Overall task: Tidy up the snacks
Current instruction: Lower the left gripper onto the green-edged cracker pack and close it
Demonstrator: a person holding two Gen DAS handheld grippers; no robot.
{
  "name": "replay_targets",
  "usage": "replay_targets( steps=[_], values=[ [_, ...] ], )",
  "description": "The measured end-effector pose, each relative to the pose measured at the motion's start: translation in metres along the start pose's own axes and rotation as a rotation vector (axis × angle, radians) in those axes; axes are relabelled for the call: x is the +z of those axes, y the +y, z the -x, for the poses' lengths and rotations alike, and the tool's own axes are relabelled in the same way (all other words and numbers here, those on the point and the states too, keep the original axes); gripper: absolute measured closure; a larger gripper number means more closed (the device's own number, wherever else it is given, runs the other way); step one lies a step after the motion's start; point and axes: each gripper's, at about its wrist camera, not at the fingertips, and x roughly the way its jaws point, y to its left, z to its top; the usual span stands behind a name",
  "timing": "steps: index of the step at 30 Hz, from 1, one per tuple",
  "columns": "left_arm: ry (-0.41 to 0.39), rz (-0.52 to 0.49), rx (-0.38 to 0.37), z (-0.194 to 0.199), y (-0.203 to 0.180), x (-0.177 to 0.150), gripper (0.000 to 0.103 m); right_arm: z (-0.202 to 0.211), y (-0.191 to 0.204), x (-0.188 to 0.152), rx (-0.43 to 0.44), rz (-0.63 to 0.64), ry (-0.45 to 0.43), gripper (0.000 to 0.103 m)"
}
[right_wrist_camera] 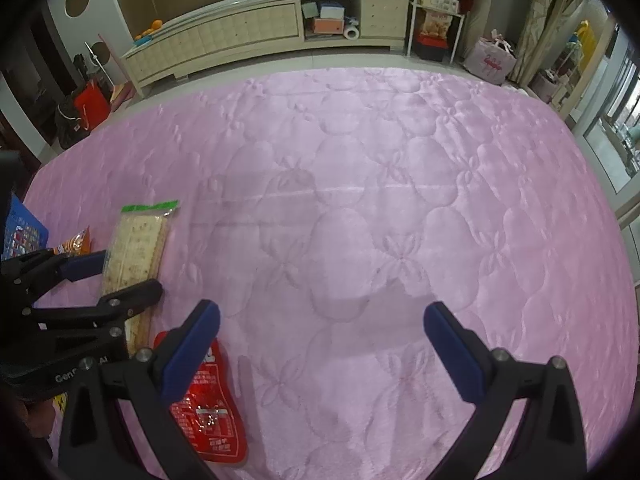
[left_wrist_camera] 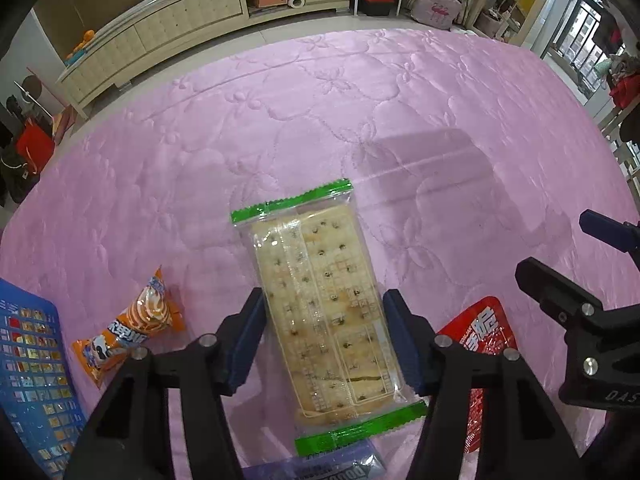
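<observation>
**Left claw closes in on cracker pack as snack sorting gets under way**

The left gripper (left_wrist_camera: 324, 336) points steeply down over a clear, green-ended cracker pack (left_wrist_camera: 324, 304), its blue pads flanking the pack's long sides. The left pad looks to be touching the wrapper's edge; on the right a thin gap may remain (the fisheye makes it hard to call), so the jaws read as half-open and not yet clamped. The pack lies flat on the pink quilted cover (left_wrist_camera: 320, 120), lengthwise along the fingers.

A clean pickup seems to call for squeezing across the narrow width near the middle, gently enough not to snap the crackers, then lifting straight up so the far end does not droop and drag.

Around it lie an orange snack packet (left_wrist_camera: 132, 328) to the left, a red pouch (left_wrist_camera: 486, 332) just beside the right finger, a blue printed sheet (left_wrist_camera: 32, 360) at the left edge, and a silvery-blue wrapper (left_wrist_camera: 320, 468) part-hidden under the pack's near end, which could catch on the lift.

The right gripper (right_wrist_camera: 320, 340) hangs wide open and empty over bare quilt, its left finger above the red pouch.
</observation>
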Motion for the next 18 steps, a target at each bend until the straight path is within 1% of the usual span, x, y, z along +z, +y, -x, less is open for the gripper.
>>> replay_targets(
  steps=[6,9,12,15,18],
  values=[
    [-0.017,0.008,0.003,0.015,0.007,-0.016,0.047,0.002,0.005,0.000,0.001,0.007,0.004,0.000],
    [-0.040,0.012,0.002,0.031,0.015,-0.023,0.047,0.007,0.013,0.001,-0.003,0.017,0.000,0.000],
    [-0.080,0.008,0.004,0.053,0.018,-0.030,0.047,0.016,0.022,0.004,-0.002,0.032,-0.015,0.000],
    [-0.125,0.010,0.003,0.079,0.022,-0.040,0.047,0.036,0.034,0.005,-0.005,0.076,-0.056,0.000],
    [-0.173,0.017,-0.006,0.105,0.030,-0.052,0.047,0.061,0.045,0.006,0.011,0.110,-0.136,0.000]
  ],
)
